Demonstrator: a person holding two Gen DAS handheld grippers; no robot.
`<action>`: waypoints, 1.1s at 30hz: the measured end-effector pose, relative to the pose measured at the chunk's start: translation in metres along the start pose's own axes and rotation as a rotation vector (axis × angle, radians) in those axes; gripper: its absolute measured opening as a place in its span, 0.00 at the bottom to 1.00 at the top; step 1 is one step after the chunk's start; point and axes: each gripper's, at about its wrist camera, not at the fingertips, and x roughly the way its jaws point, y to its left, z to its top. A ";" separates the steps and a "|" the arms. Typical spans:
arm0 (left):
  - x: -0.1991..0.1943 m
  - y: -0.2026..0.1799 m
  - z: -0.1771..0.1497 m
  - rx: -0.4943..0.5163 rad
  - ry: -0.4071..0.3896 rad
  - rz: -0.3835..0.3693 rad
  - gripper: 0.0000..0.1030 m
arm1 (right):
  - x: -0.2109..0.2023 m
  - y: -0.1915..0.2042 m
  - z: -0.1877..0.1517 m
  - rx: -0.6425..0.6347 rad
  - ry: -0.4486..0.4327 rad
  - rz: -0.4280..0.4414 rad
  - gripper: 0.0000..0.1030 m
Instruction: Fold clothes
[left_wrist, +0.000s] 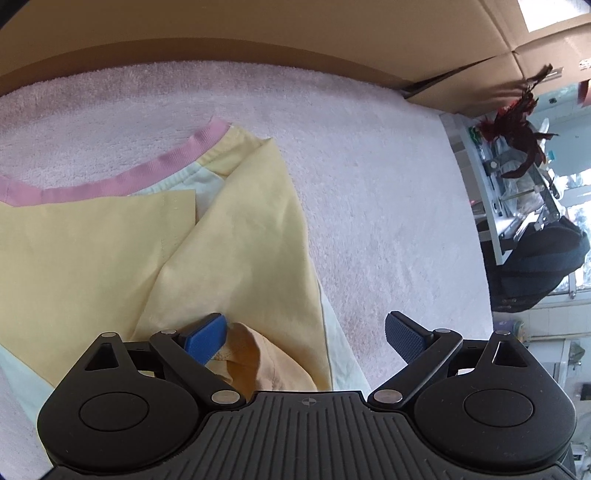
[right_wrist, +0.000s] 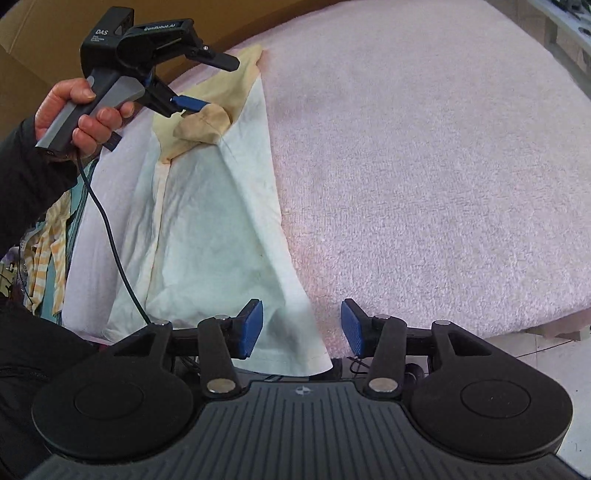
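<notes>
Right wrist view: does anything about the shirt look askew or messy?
Yes. The shirt's yellow sleeve is bunched into a lump by the left gripper instead of lying flat, and its bottom corner hangs over the towel's edge.

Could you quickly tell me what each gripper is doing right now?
Left gripper: open, over the folded yellow sleeve, gripping nothing.
Right gripper: open, above the T-shirt hem, holding nothing.

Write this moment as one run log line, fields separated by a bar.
step: fold shirt | surface: pink towel | left gripper: open over folded sleeve | right gripper: open over hem, nothing gripped
</notes>
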 end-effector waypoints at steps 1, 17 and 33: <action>0.000 0.000 0.001 0.001 0.002 0.001 0.96 | 0.001 0.002 0.000 0.003 0.014 -0.015 0.15; -0.015 0.007 0.009 0.035 -0.030 0.125 0.95 | 0.042 0.128 -0.023 -0.480 0.131 -0.101 0.07; -0.078 0.023 -0.010 -0.055 -0.215 0.055 0.95 | -0.025 0.112 0.045 -0.391 -0.108 -0.069 0.35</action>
